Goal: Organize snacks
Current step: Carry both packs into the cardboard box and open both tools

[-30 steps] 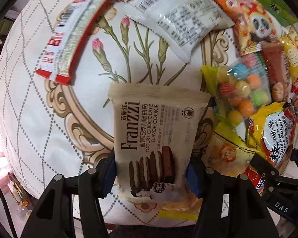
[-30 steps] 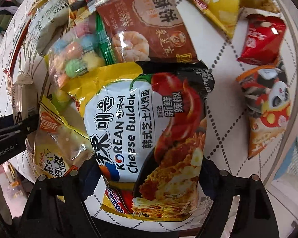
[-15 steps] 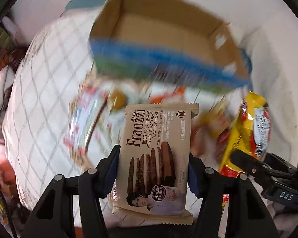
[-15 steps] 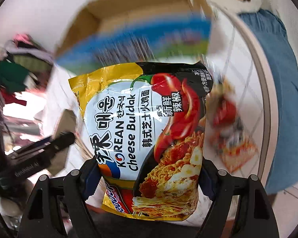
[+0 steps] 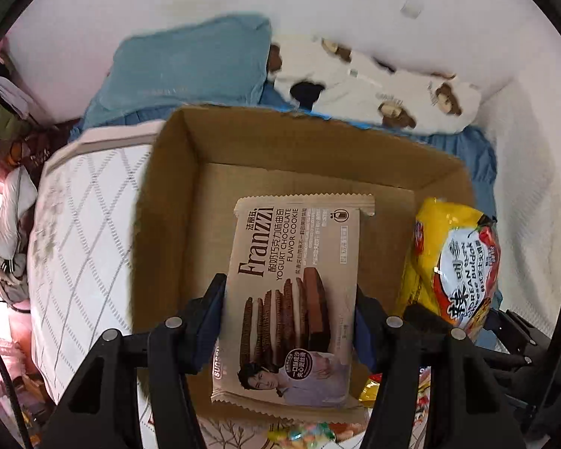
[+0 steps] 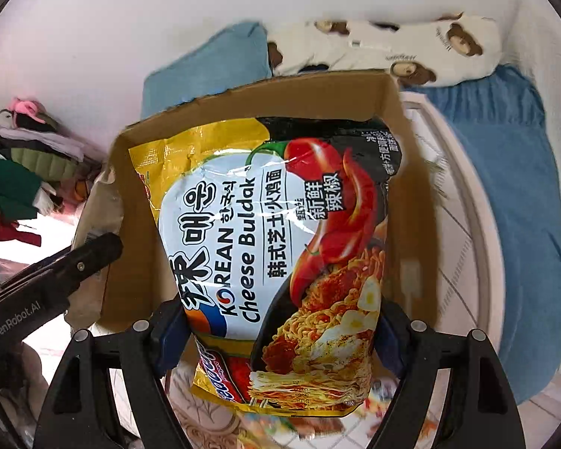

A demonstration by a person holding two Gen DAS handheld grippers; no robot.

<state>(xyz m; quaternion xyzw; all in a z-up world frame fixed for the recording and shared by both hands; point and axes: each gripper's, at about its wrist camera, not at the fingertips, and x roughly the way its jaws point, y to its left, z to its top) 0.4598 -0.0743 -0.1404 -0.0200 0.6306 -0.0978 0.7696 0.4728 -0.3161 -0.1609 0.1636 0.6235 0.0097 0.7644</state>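
My left gripper [image 5: 288, 321] is shut on a beige Franzzi chocolate cookie pack [image 5: 295, 284] and holds it over the open cardboard box [image 5: 168, 202]. My right gripper [image 6: 280, 333] is shut on a yellow Korean Buldak noodle bag [image 6: 273, 239], also held over the box [image 6: 138, 262]. The noodle bag shows at the right of the left wrist view [image 5: 456, 262]. The left gripper's arm shows at the left of the right wrist view [image 6: 48, 280]. The box floor that I can see is bare.
The box stands on a round table with a white patterned cloth [image 5: 74, 247]. Behind it lie a blue pillow [image 5: 190, 63] and a white bear-print cushion [image 5: 374, 89] against a white wall. Clothes are piled at the left [image 6: 22, 172]. Loose snacks peek out below [image 5: 303, 432].
Both grippers lifted their packs off the snack pile on the table and swung up and forward over the cardboard box. Both stayed shut on their packs.
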